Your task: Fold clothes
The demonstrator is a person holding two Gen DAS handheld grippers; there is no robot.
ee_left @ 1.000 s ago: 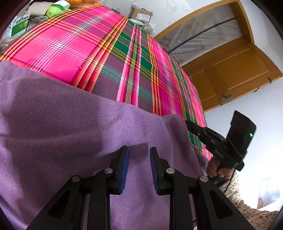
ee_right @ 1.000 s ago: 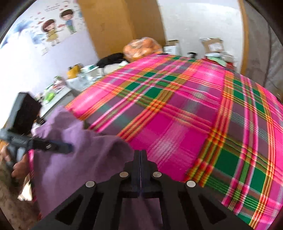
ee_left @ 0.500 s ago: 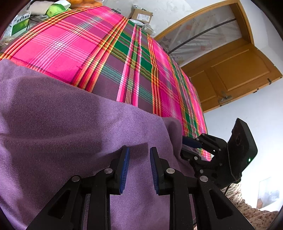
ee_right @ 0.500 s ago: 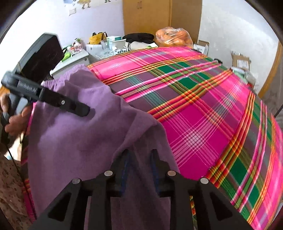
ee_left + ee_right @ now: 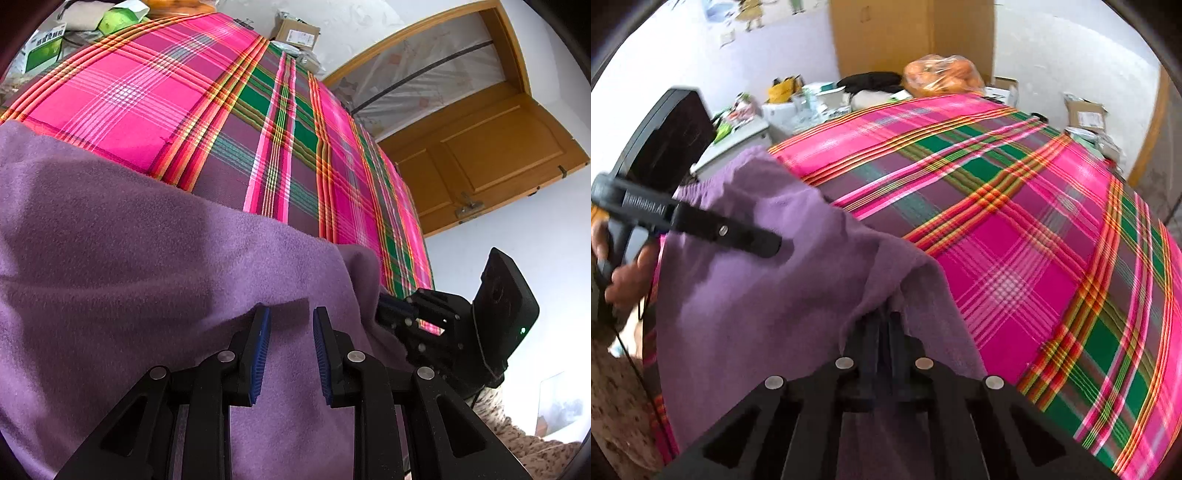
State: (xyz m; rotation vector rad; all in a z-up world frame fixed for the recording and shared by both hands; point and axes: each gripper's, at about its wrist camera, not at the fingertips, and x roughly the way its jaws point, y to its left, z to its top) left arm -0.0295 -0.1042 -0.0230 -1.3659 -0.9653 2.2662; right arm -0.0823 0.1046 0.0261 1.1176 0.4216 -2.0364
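Note:
A purple fleece garment (image 5: 129, 277) lies spread over the near side of a bed with a pink, green and orange plaid cover (image 5: 221, 110). My left gripper (image 5: 291, 312) is open, and its blue pads (image 5: 258, 350) stand apart just above the fleece. In the right wrist view, the garment (image 5: 757, 295) bunches over my right gripper (image 5: 886, 325), whose fingers are closed on a fold at its right edge, tips hidden by cloth. From the left wrist view the right gripper (image 5: 388, 310) bites that same edge. The left gripper (image 5: 768, 245) points in from the left.
A person's hand (image 5: 624, 280) holds the left gripper's handle. The plaid cover (image 5: 1015, 240) stretches away beyond the garment. A wooden door (image 5: 480, 158) is at the right, a cardboard box (image 5: 295, 33) and an orange bag (image 5: 942, 74) stand past the far edge, and a cluttered side table (image 5: 746, 125) is on the left.
The right gripper swung in to the garment's right edge, opened, and has now closed on a fold of it. The left gripper has stayed open in the same spot.

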